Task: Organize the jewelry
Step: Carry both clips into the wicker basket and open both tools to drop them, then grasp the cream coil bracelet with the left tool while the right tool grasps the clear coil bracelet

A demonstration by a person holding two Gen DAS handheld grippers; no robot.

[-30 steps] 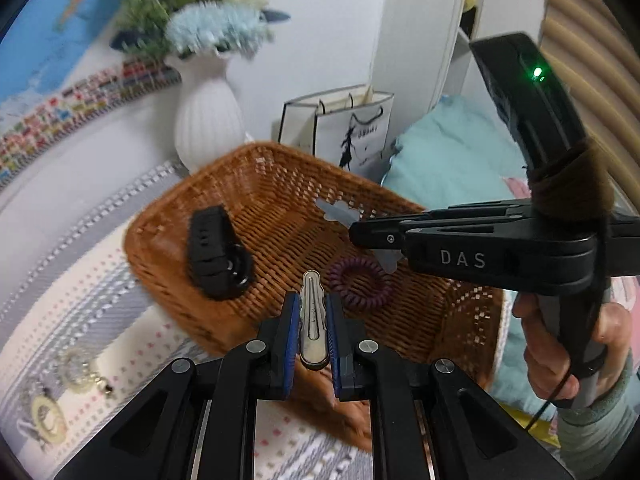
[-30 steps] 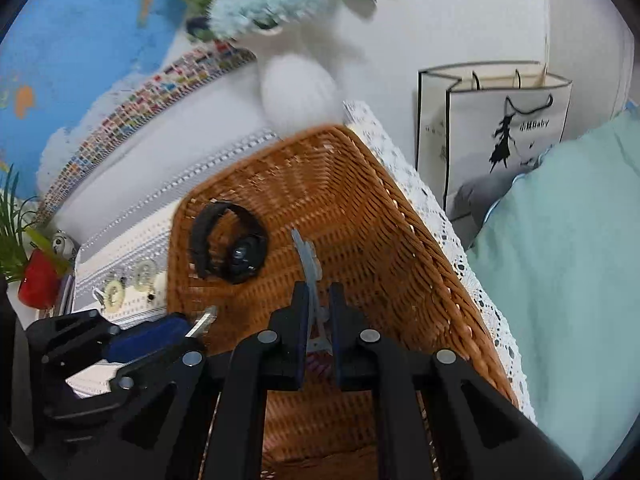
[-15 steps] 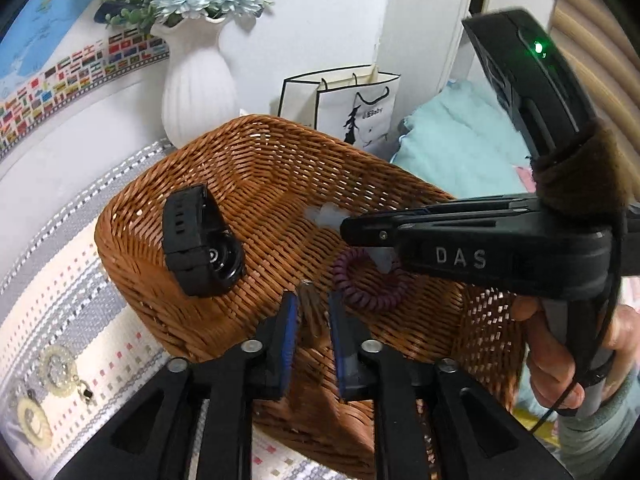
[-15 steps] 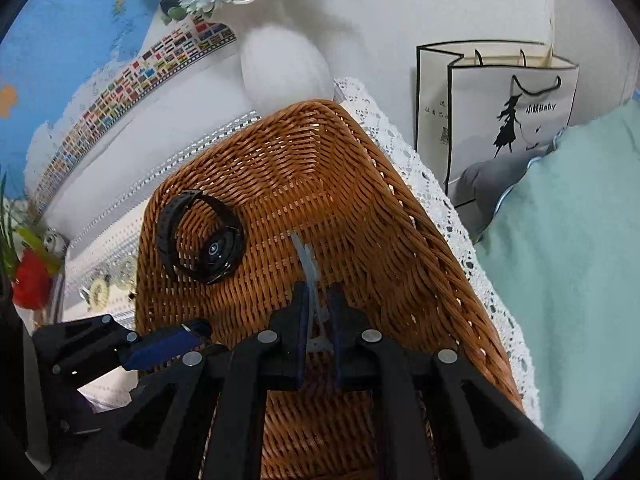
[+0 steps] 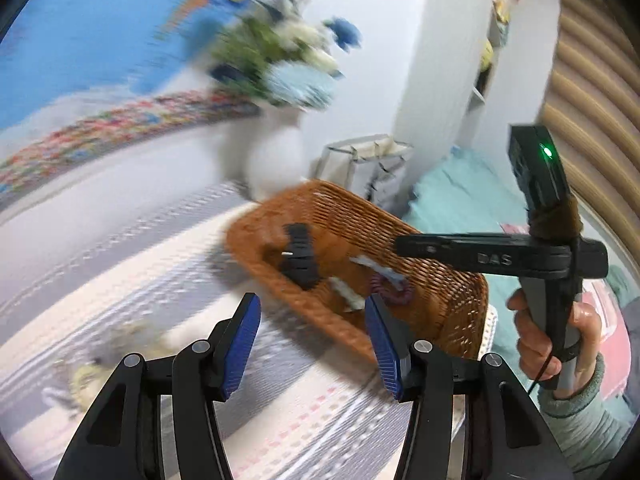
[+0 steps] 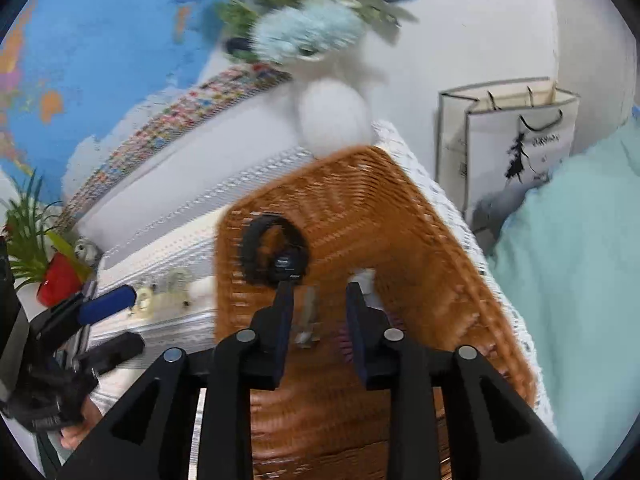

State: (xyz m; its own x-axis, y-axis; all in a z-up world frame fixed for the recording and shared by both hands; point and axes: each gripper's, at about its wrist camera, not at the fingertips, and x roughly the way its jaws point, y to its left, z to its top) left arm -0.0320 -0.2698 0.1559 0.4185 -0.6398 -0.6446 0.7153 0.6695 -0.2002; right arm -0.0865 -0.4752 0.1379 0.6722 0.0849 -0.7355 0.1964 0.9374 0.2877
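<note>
**Wicker basket holds the jewelry, both jaws released**

Blue pads line the left gripper (image 5: 312, 332), and its jaws stand wide apart with nothing between them. It hangs over the striped cloth of the worktop (image 5: 120, 280), just beside the near wall of the wicker basket (image 5: 440, 280). To its left, on the cloth, lie some pale round earrings (image 5: 92, 368), too blurred to count.

The right gripper (image 6: 318, 300) is over the basket (image 6: 400, 220), and its jaws are also released and empty. Under it, on the basket floor, lies a slim hair clip (image 6: 308, 316), and next to it a purple coil hair tie (image 5: 390, 286), part hidden by the right finger in the right wrist view. A pale translucent clip (image 5: 376, 266) rests on the hair tie. Further in lies a black watch (image 6: 276, 256) with its band in a loop, near the left wall of the basket.

Behind the basket stands a white vase (image 6: 332, 116) with blue and white flowers. To its right a white paper bag (image 6: 516, 136) stands against the wall, beside a teal bed cover (image 6: 580, 260). A world map (image 6: 80, 60) hangs on the wall at the back.
</note>
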